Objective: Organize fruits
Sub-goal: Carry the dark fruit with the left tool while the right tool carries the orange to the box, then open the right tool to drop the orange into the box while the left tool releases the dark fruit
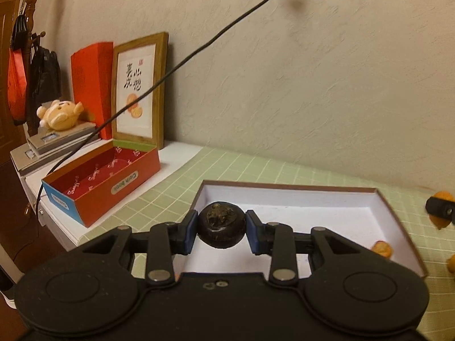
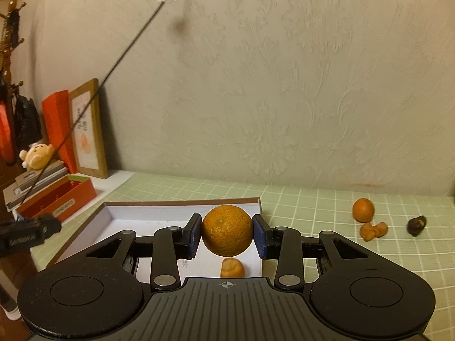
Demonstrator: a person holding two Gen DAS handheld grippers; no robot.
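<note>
Both carrying: left gripper (image 1: pixel 221 228) pinches the dark fruit (image 1: pixel 221 227), right gripper (image 2: pixel 227 234) the orange (image 2: pixel 227 230), above the white tray (image 1: pixel 327 213); releasing inside comes next.

hidden: near wall of the white box (image 2: pixel 182 213) sits behind the right gripper's body | cut off: orange bit (image 1: pixel 451 265) at right edge of left view, can't tell what | blurred: other gripper (image 2: pixel 28 234) at left edge of right view, jaws unreadable there | tiny: dark lump (image 2: pixel 417 225) on the checked cloth (image 2: pixel 327 207), no idea
</note>
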